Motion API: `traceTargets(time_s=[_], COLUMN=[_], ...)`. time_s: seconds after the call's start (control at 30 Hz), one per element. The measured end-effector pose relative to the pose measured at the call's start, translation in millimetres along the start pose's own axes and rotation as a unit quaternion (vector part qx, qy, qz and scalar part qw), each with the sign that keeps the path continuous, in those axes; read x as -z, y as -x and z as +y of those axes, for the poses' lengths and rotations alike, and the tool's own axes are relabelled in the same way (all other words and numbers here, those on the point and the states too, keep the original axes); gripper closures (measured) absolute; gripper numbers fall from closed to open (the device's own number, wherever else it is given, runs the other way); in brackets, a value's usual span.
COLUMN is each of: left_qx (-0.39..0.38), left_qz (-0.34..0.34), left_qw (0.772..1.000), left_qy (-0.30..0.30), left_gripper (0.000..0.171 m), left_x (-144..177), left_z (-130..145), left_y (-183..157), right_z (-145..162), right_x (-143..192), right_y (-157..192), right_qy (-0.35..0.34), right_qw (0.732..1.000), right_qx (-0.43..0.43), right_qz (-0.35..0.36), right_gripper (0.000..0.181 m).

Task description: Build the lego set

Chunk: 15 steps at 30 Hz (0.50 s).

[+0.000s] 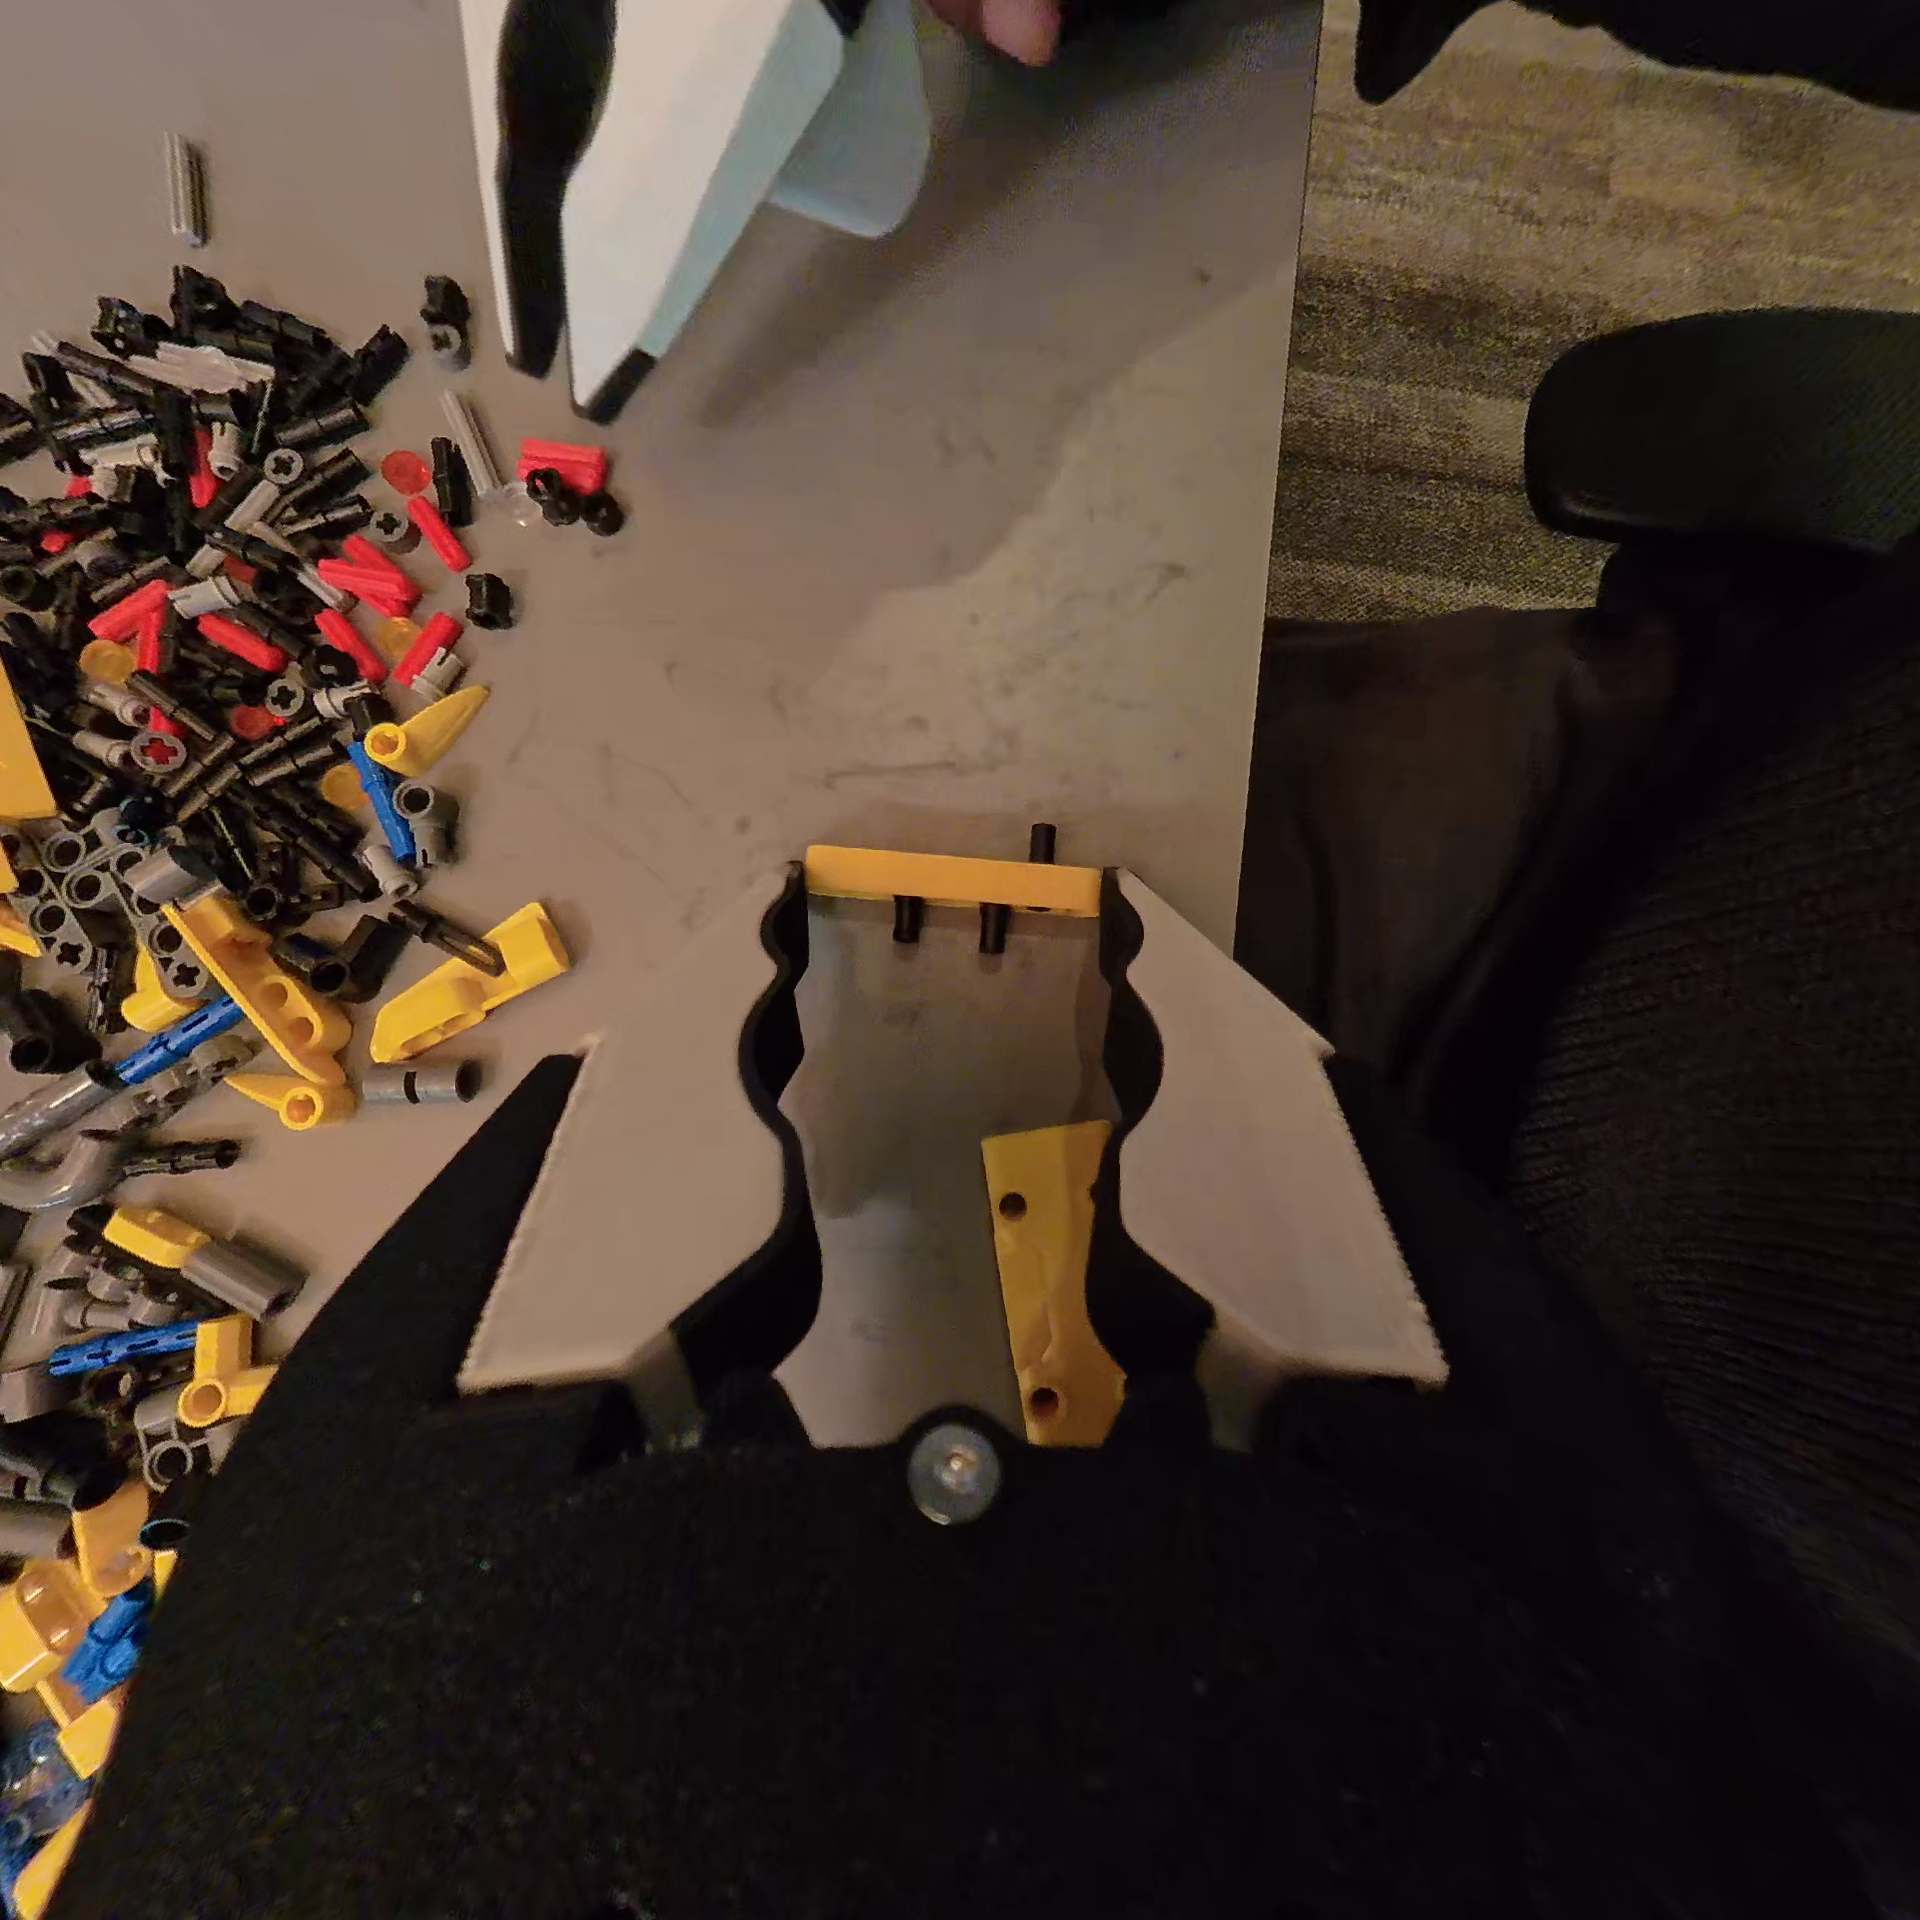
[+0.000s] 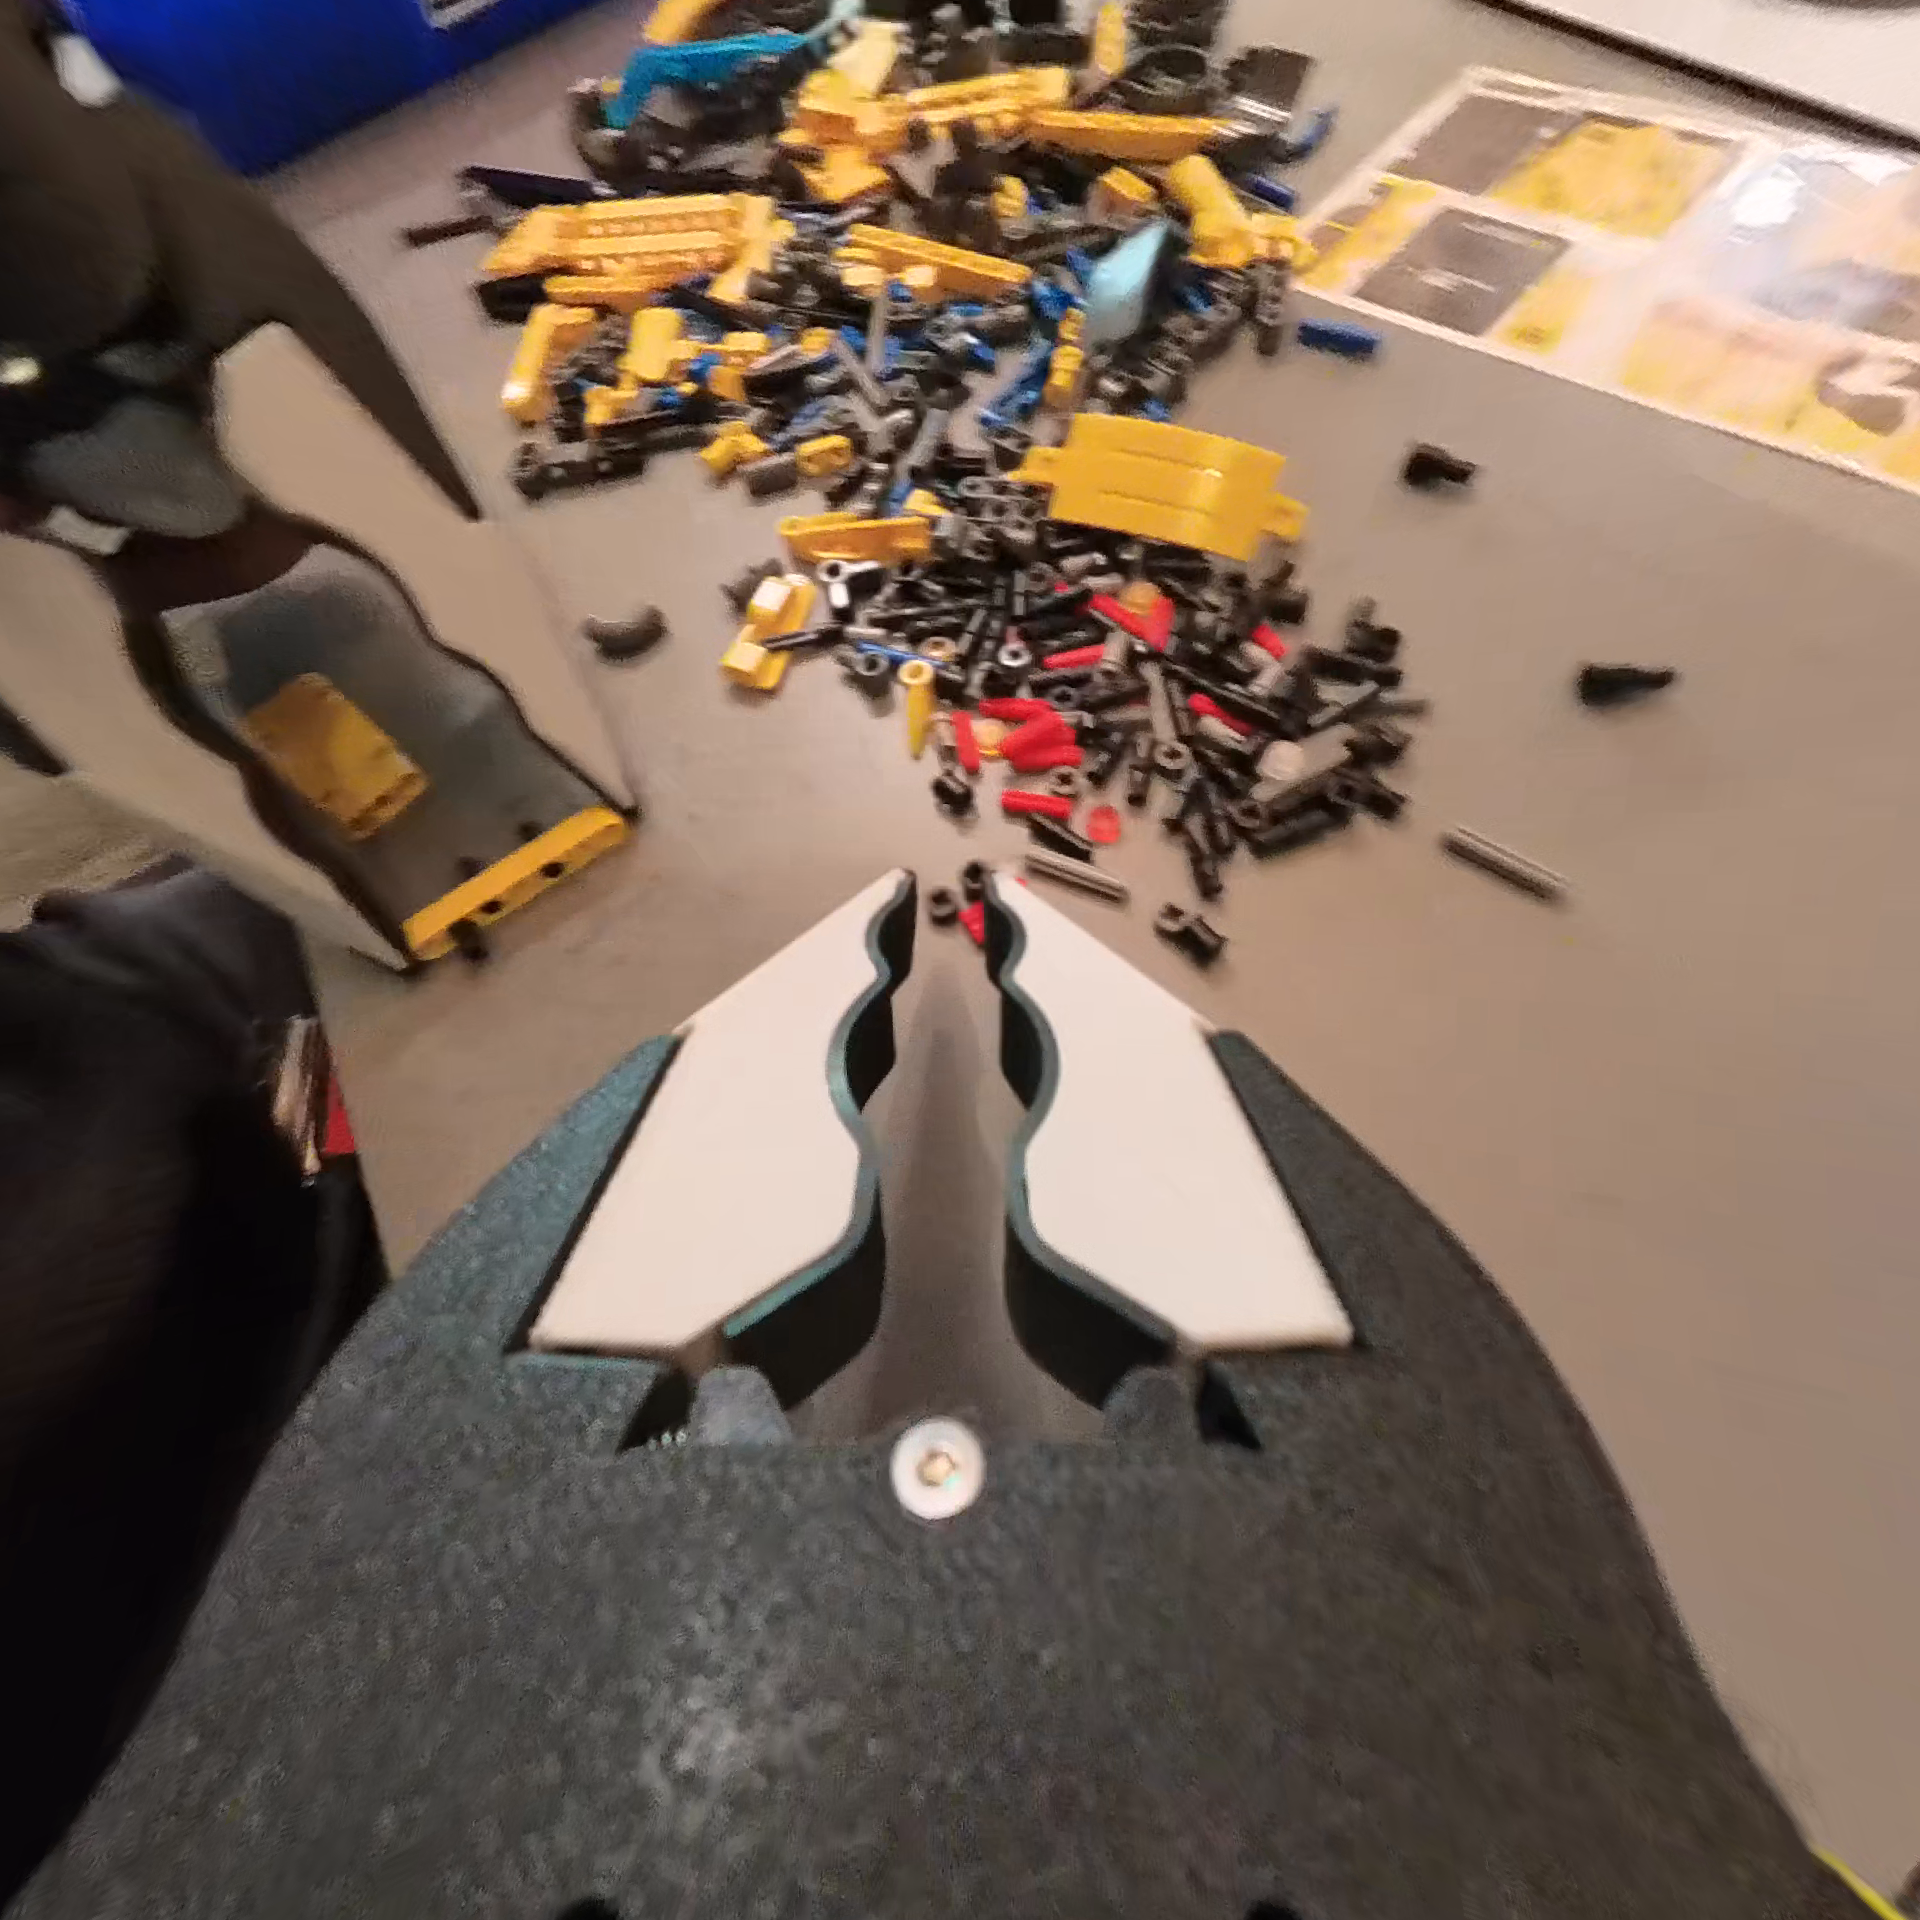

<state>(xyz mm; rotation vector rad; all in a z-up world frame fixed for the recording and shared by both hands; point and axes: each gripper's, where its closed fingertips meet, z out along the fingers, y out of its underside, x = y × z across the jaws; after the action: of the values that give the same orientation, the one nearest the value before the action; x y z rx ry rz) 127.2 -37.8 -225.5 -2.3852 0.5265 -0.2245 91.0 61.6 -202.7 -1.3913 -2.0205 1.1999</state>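
My left gripper is shut on a yellow beam held crosswise between its fingertips, near the table's right edge. Three black pins stick out of the beam. A second yellow piece with holes sits further back between the fingers, against the right one. The same gripper and beam show at the left of the right wrist view. My right gripper is just above the table with only a narrow gap between its fingers. Its tips are at a small black connector and a red piece at the near edge of the pile. It holds nothing that I can see.
A large pile of black, red, grey, blue and yellow building parts covers the grey table. Bigger yellow parts lie behind it. A printed sheet lies far right. A black chair and carpet are beyond the table edge.
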Motion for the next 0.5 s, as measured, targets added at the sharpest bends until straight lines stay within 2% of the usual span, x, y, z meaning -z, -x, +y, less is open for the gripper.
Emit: traceTargets(time_s=[0.2,0.5], left_qx=[-0.008,-0.018], left_qz=[-0.003,-0.005], left_qw=[1.0,1.0], left_qy=[0.008,0.021], left_gripper=[0.115,0.115], left_x=[0,1], left_z=[1,2], left_y=[0,1], right_z=[-1,-19], right_x=[2,-6], right_y=[-11,-21], right_qy=[-0.005,-0.002], right_qw=[0.998,0.998], right_qx=[0.016,0.032], right_qz=[0.053,0.046], right_gripper=[0.169,0.17])
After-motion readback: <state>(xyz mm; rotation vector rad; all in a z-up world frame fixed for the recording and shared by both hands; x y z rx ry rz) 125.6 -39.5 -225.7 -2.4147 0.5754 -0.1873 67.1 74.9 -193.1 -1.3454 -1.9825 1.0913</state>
